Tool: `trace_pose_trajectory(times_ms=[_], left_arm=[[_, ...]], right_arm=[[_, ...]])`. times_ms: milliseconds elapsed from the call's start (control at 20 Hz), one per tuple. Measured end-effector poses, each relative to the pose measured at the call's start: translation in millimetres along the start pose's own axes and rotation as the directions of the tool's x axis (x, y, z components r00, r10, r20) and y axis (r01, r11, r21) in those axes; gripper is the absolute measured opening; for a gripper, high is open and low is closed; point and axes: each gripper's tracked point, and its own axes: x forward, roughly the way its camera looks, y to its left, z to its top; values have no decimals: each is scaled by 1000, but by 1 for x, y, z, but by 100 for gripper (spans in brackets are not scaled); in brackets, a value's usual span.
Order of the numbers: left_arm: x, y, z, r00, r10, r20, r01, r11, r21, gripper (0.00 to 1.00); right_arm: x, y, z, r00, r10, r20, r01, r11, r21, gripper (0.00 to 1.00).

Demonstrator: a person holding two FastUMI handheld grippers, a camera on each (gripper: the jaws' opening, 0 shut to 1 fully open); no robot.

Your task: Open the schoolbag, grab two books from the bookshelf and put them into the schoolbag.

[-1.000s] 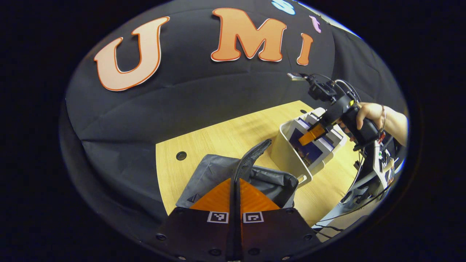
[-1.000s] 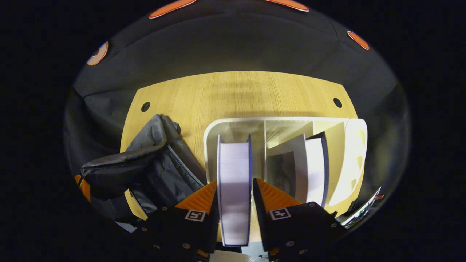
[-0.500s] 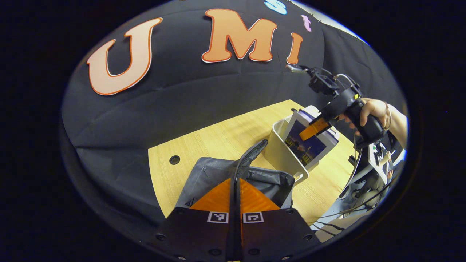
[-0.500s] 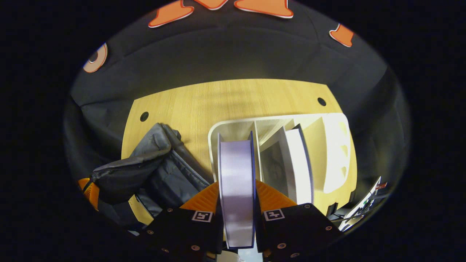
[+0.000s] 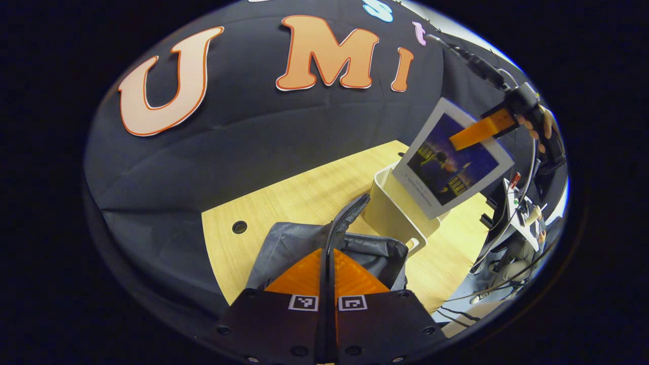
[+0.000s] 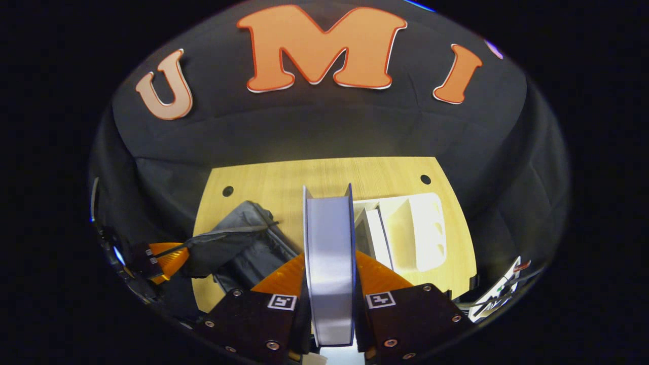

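My right gripper (image 6: 329, 259) is shut on a thick book (image 6: 329, 238), whose white page edge stands upright between the fingers. In the left gripper view the book (image 5: 451, 167), with a dark photo cover, hangs tilted in the air above the white bookshelf (image 5: 393, 213), the right gripper (image 5: 459, 141) clamped near its top. A second book (image 6: 377, 238) stands in the bookshelf (image 6: 423, 233). My left gripper (image 5: 327, 252) is shut on the raised flap edge (image 5: 350, 215) of the grey schoolbag (image 5: 294, 243), holding it open. The right gripper view shows the schoolbag (image 6: 243, 248) left of the shelf, the left gripper (image 6: 185, 249) at its flap.
The wooden table (image 6: 284, 182) has round cable holes (image 6: 227, 191) near its back corners. Black cloth walls stand behind it. A stand with cables and small devices (image 5: 517, 213) sits off the table's right edge. A hand (image 5: 545, 126) holds the right gripper.
The right gripper has lifted the book up out of the bookshelf into the air. The left gripper has kept hold of the schoolbag flap, hardly moving.
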Motion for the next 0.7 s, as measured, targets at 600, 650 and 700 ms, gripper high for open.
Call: trace_pose_trajectory(times_ms=[600, 650, 700], left_arm=[[1, 11, 21, 999, 20, 25, -22, 997, 77, 0], [0, 11, 21, 1000, 19, 23, -21, 997, 79, 0], [1, 10, 21, 1000, 15, 20, -17, 997, 81, 0]], right_arm=[[-23, 10, -103, 936, 293, 194, -351, 758, 549, 34], [-12, 11, -118, 927, 315, 203, -372, 706, 602, 34], [-3, 16, -129, 915, 338, 220, -396, 654, 644, 34]])
